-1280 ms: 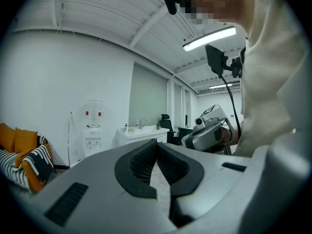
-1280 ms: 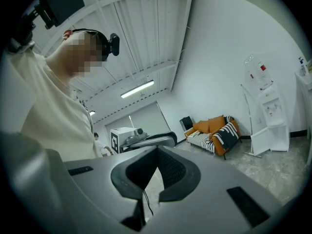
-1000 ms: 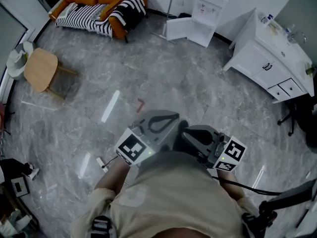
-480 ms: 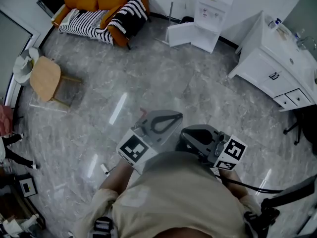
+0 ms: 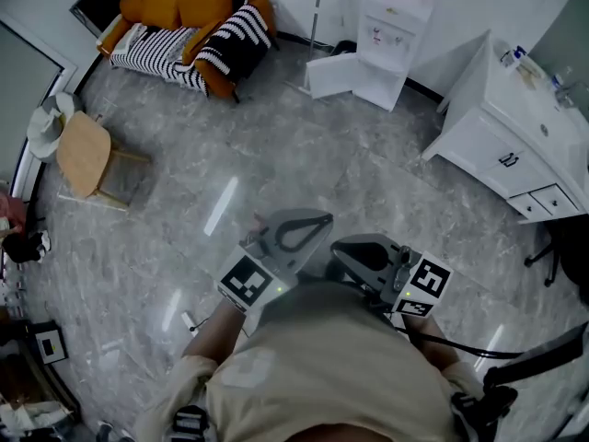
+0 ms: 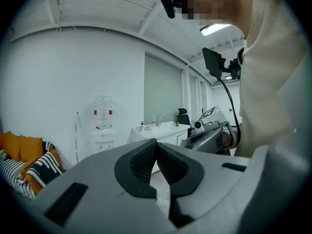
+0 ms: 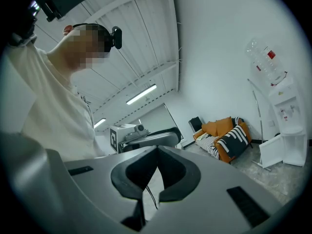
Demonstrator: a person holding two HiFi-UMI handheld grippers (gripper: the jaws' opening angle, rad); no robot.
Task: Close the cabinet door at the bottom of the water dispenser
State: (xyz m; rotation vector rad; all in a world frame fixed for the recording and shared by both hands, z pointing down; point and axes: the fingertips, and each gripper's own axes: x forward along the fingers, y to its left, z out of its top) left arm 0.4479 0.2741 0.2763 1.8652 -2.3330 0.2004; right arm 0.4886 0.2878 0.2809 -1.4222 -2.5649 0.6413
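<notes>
The cabinet door [image 5: 329,75] at the foot of the water dispenser [image 5: 394,28] stood swung open to the left by the far wall, its free edge over the grey floor [image 5: 304,155], which lay wide and bare in front of it. Left of it were an orange sofa [image 5: 184,21] and a wooden chair [image 5: 83,153], and to the right a white sink cabinet [image 5: 502,141] came near the dispenser. The left gripper [image 6: 156,144] and the right gripper [image 7: 157,150] were close to the person's body, well apart from the door, each with jaws pressed together on nothing.
</notes>
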